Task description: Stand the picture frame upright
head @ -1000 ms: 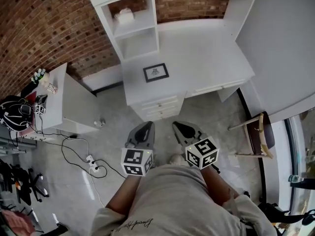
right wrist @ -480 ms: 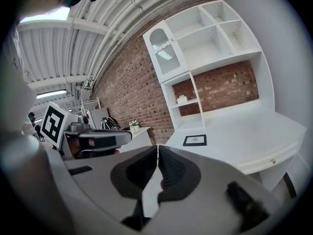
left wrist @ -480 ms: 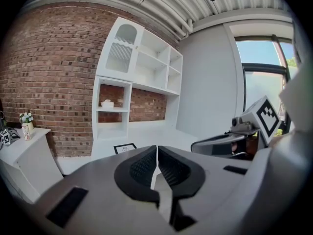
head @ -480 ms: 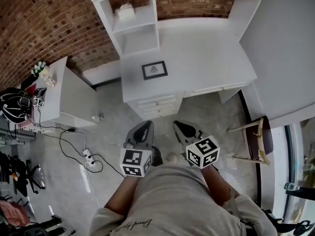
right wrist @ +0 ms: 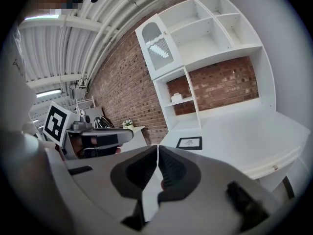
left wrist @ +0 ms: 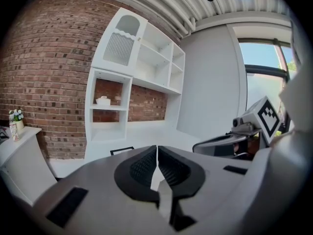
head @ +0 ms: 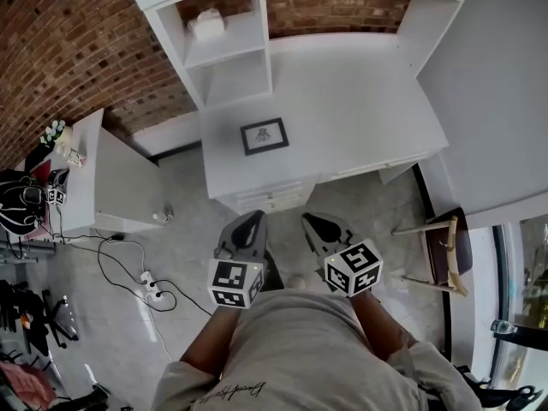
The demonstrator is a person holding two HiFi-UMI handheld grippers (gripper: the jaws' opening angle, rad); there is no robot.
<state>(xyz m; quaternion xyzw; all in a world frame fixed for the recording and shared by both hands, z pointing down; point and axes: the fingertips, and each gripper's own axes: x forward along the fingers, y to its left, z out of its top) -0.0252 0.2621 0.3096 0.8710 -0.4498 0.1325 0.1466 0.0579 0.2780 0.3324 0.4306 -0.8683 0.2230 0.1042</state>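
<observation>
White wooden desk with drawers stands ahead of the left gripper, well apart from it. Small black picture frame lies flat on the desk, straight ahead of that gripper. White shelf unit sits beyond the frame on the desk's rear; small white object, too small to identify, on its upper shelf.

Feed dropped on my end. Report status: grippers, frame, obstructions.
Left gripper shut, empty. Right gripper shut, empty. Picture frame lying flat on desk, untouched. Nothing in the way.
</observation>
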